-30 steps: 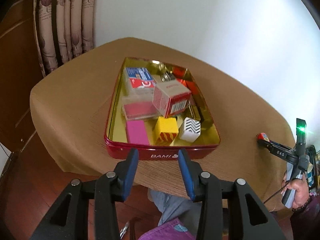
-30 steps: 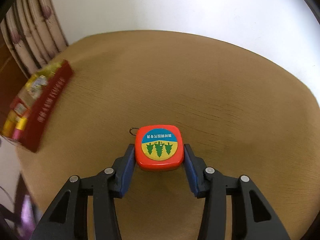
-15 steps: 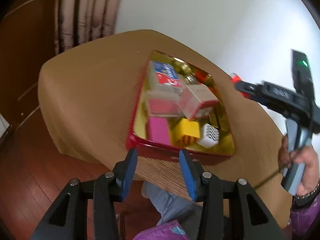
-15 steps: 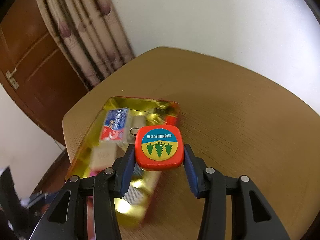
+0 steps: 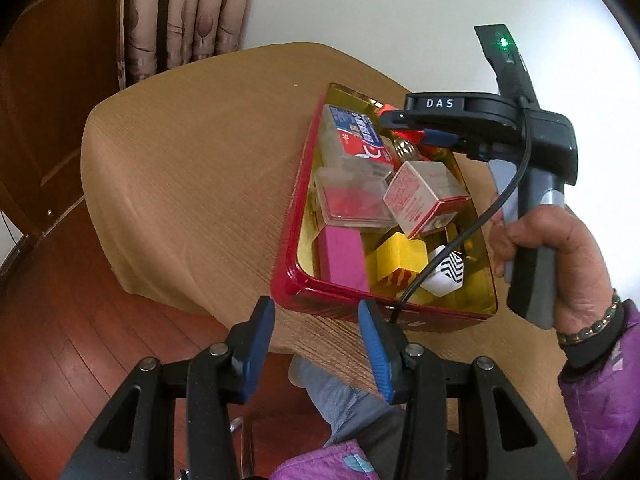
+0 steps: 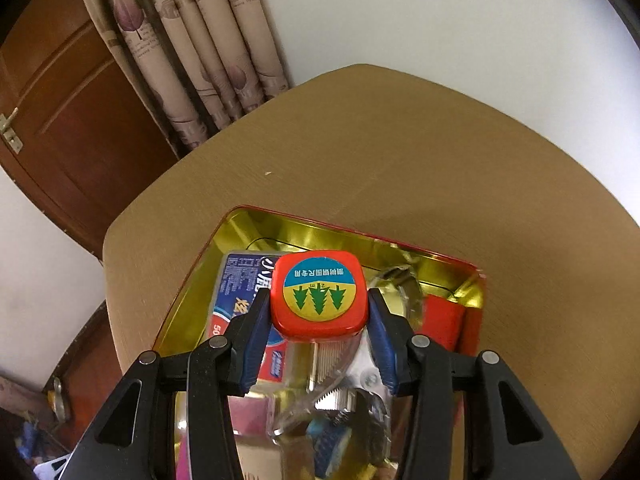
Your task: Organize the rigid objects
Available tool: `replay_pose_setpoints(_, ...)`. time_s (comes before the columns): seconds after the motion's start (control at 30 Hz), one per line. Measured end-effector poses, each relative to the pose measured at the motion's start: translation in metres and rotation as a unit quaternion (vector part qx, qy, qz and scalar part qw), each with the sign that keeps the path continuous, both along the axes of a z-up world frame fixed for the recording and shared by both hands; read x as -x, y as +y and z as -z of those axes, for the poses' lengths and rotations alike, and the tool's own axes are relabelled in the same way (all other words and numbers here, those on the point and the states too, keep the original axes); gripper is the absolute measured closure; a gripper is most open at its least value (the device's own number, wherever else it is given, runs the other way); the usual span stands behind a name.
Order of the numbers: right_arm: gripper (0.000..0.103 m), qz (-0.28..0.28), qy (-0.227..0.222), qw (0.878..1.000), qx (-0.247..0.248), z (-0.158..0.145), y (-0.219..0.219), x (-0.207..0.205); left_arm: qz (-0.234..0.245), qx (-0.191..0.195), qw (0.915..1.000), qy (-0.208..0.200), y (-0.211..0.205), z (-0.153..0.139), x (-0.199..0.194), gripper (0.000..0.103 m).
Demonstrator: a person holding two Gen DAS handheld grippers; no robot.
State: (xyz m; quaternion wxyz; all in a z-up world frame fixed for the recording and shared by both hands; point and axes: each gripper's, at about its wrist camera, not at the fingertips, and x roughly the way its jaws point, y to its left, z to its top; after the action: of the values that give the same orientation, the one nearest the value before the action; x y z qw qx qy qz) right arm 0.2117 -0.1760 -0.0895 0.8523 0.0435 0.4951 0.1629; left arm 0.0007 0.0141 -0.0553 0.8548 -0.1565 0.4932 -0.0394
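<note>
Right gripper (image 6: 319, 322) pinches the red, rounded-square tape measure with the blue-and-yellow tree label (image 6: 319, 294), blue pads pressed on its two side faces; it hangs above the far half of the red rectangular tin tray with gold lining (image 6: 188, 280), over the blue-and-red printed box (image 6: 240, 280) and beside a shiny metal clip (image 6: 400, 280). Left gripper (image 5: 316, 330) waits just off the tray's near edge, jaws spread and empty. The tray sits on the round tan table (image 5: 192, 168), near its front edge. The near half is crowded: pink block (image 5: 344, 260), yellow striped cube (image 5: 396, 258), white zigzag cube (image 5: 446, 276), a red-and-white carton (image 5: 424, 196) leaning on others. Judged step: setting the tape measure down inside. To do it well, the bare gold floor at the far left corner (image 6: 248, 232) looks the best landing; lower until the case rests flat before the pads release, or it may tumble off the printed box. Keeping the fingers clear of the tray wall avoids nudging the tin. The left gripper could steady the near rim if the tray shifts.
</note>
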Motion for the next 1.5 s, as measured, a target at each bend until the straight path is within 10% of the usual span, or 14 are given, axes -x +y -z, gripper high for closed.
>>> replay_pose_setpoints(0.3, 0.051, 0.017, -0.064, 0.998, -0.017, -0.024, -0.005, 0.019, -0.003, -0.007, 0.9999, -0.011, -0.001, -0.003, 0.004, 0.058)
replay_pose_setpoints(0.53, 0.014, 0.048, -0.197, 0.979, 0.019, -0.061, -0.026, 0.124, 0.0, -0.063, 0.9935, -0.095, -0.007, -0.035, 0.021, 0.058)
replay_pose_setpoints(0.77, 0.002, 0.143, -0.246, 0.958, 0.031, -0.068, -0.039, 0.201, 0.016, -0.101, 0.9839, -0.146, -0.026, -0.049, 0.033, 0.058)
replay_pose_setpoints(1.07, 0.0, 0.215, -0.305, 0.922, 0.105, -0.075, -0.025, 0.259, 0.025, -0.122, 0.9718, -0.2, -0.043, -0.058, 0.049, 0.058)
replay_pose_setpoints(1.5, 0.0, 0.235, -0.323, 0.911, 0.102, -0.11, -0.02, 0.29, 0.023, -0.132, 0.9619, -0.238, -0.048, -0.082, 0.063, 0.058)
